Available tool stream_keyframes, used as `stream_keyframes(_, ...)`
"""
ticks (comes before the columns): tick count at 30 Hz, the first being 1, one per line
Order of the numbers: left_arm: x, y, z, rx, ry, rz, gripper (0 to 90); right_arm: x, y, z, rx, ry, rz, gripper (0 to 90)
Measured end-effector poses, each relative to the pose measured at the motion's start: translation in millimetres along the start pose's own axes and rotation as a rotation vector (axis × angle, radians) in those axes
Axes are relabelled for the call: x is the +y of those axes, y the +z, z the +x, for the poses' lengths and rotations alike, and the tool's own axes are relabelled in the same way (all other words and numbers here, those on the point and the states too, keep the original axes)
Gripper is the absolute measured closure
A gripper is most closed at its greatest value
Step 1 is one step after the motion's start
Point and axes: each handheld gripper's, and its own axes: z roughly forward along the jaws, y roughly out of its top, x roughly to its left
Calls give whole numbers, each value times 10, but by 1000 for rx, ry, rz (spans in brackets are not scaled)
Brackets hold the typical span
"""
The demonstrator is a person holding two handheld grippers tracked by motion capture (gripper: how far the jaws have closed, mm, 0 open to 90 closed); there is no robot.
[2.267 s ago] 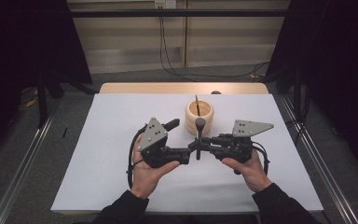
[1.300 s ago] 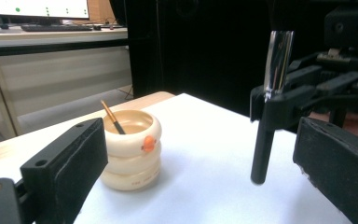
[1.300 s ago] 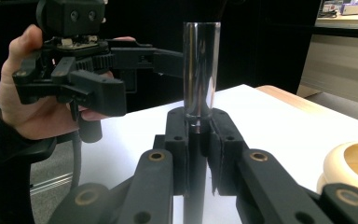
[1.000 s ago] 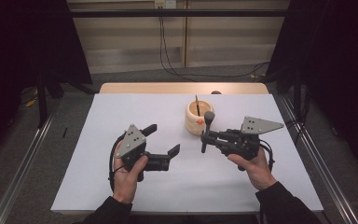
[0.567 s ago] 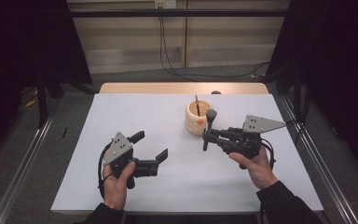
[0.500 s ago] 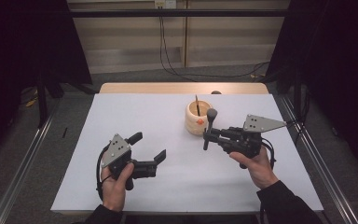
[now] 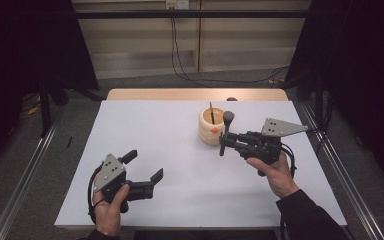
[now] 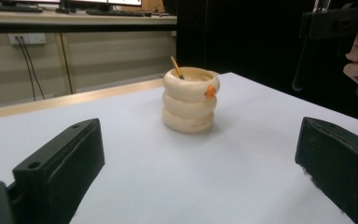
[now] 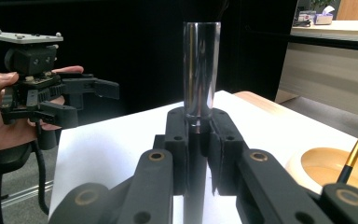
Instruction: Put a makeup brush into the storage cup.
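Two grippers [image 7: 141, 170] [image 7: 223, 140] well apart.

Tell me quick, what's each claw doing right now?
Left claw: open, holding nothing, low over the white table.
Right claw: closed on an upright dark pen, beside the cream cup.

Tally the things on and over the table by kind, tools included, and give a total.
Cream ringed holder: 1
Gold-tipped pen standing in the holder: 1
Dark tube with a shiny cap, clamped upright in the right tool: 1, tube at
Handheld tools: 2, the left tool open
Total: 5
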Motion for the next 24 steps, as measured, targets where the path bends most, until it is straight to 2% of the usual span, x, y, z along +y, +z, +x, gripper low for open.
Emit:
stream_keyframes(2, -39, -28, 24, 20, -11, 6, 8, 3, 14, -29, -4, 5, -6, 793)
stream_keyframes(6, -104, -84, 62, 31, -9, 15, 9, -1, 31, -75, -14, 14, -3, 792)
stream_keyframes(7, -115, -90, 75, 22, -4, 15, 6, 0, 36, -86, -19, 9, -4, 792)
stream_keyframes(9, -129, -95, 74, 30, -6, 24, 6, 6, 42, -104, -27, 9, 1, 793)
stream_keyframes(12, -160, -98, 96, 1, -18, 34, 22, 12, 51, -143, -44, 15, -9, 793)
stream_keyframes(20, -198, -105, 90, 34, -18, 27, 13, 6, 47, -258, -90, 17, 4, 792)
stream_keyframes(24, -219, -109, 98, 36, -20, 24, 15, 26, 43, -299, -111, 10, 6, 793)
